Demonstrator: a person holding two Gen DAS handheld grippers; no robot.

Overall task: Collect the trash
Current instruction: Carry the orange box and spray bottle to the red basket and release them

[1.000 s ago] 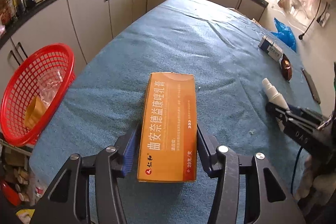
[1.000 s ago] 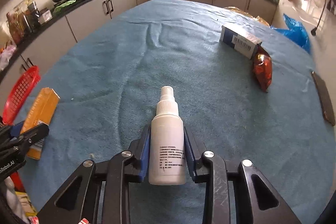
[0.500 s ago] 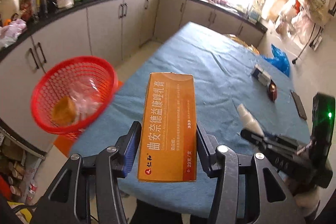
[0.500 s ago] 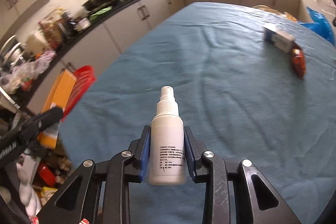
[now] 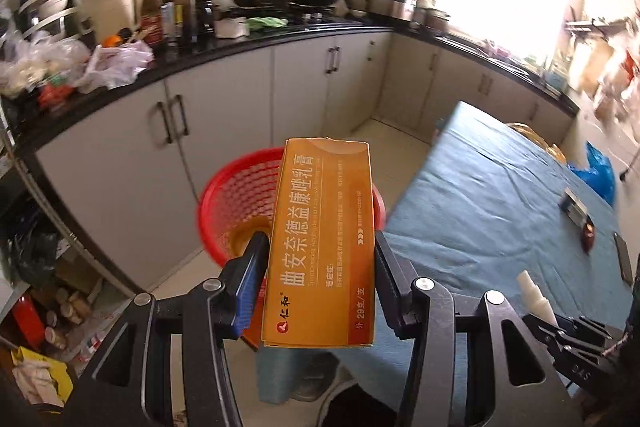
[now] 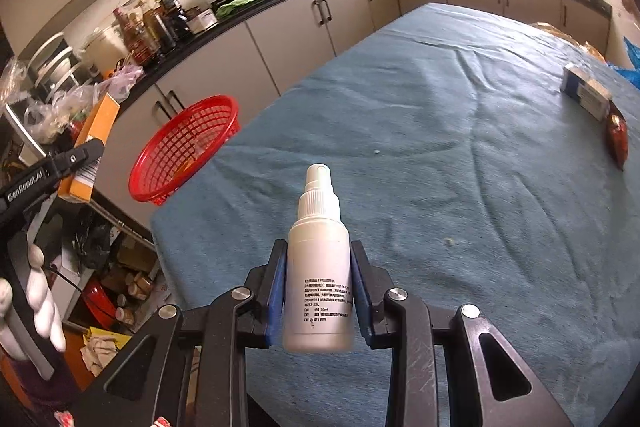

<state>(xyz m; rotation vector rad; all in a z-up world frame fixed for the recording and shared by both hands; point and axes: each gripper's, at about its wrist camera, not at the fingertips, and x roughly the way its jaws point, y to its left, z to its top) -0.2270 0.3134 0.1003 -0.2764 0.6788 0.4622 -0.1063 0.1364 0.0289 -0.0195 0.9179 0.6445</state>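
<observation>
My left gripper is shut on an orange carton with Chinese print and holds it in the air, off the table's left edge, facing the red mesh basket. The basket holds some yellowish trash, mostly hidden by the carton. My right gripper is shut on a white spray bottle, held over the near part of the blue-covered table. The right wrist view also shows the basket beside the table, and the left gripper with the carton at far left.
A blue-white box and a dark red packet lie at the table's right side. A dark flat object lies near the right edge. Cabinets and a cluttered counter run along the left. Clutter sits on the floor.
My left gripper has swung left with the carton, from over the table to facing the red basket. My right gripper has turned left with the bottle, bringing the basket into view.
</observation>
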